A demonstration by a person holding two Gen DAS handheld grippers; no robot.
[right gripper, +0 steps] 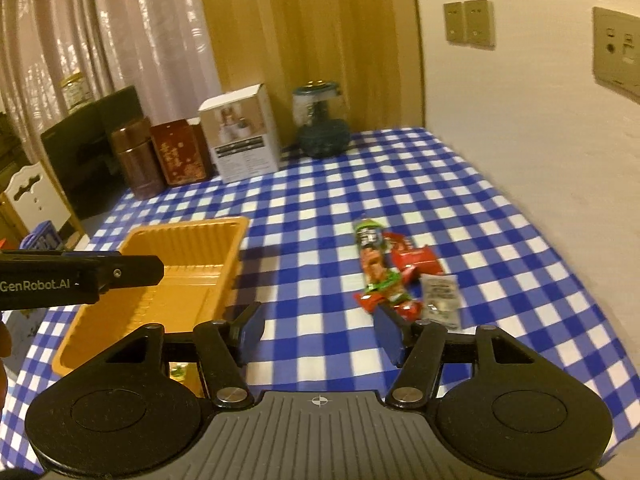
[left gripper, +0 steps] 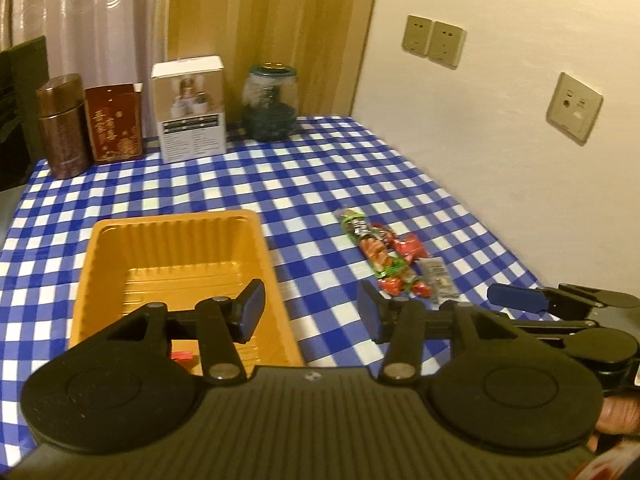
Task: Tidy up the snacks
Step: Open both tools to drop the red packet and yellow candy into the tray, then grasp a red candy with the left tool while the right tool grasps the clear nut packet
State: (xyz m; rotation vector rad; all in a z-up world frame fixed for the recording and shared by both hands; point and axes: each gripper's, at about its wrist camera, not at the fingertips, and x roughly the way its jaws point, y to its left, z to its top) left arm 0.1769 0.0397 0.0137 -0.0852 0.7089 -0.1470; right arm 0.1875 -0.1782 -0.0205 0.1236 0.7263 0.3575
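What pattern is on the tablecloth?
The tablecloth is a blue-and-white check, clearest in the right wrist view.

Empty ribbed orange plastic tray (left gripper: 120, 240) upright on the checked surface, small heap of red, green and grey wrapped snacks (right gripper: 396, 276) lying well to its right

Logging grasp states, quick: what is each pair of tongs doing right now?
Left tongs: open, holding nothing.
Right tongs: open, holding nothing.
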